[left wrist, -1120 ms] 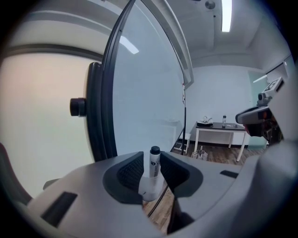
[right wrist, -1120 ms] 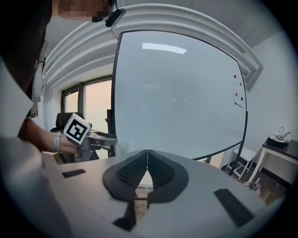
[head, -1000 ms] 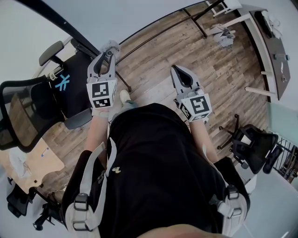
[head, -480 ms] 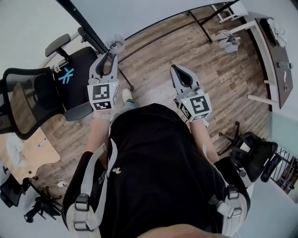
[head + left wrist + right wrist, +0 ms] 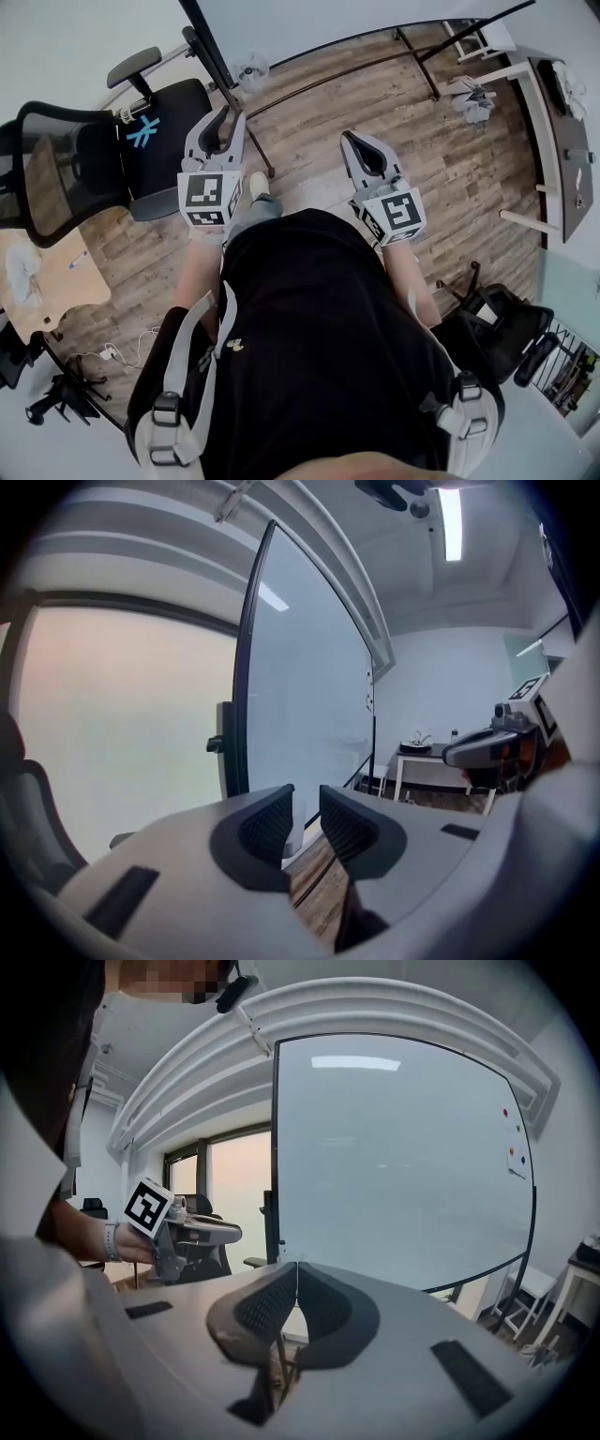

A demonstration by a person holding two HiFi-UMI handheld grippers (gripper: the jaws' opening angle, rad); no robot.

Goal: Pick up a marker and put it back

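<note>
The left gripper (image 5: 307,803), matte grey with ribbed pads, has just been closing; its jaws stand slightly apart with nothing between them. The right gripper (image 5: 296,1279) is pressed together, empty. Each bears 1 black-and-white patterned cube (image 5: 208,197). A glossy whiteboard (image 5: 403,1166) stands ahead; the marker's place cannot be told.

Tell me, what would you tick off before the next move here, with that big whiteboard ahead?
1. Left gripper empty: ok. Its jaws stand slightly apart and have just been closing, with nothing between them.
2. Right gripper empty: ok. Its jaws are shut together on nothing.
3. Right gripper ready to grasp: not ok. It would probably need to open first.
4. Marker located: cannot tell. None shows in any view.
5. Whiteboard ahead of both grippers: ok.
6. Office chair out of the way: ok, it seems. It sits to the left of the left gripper.
</note>
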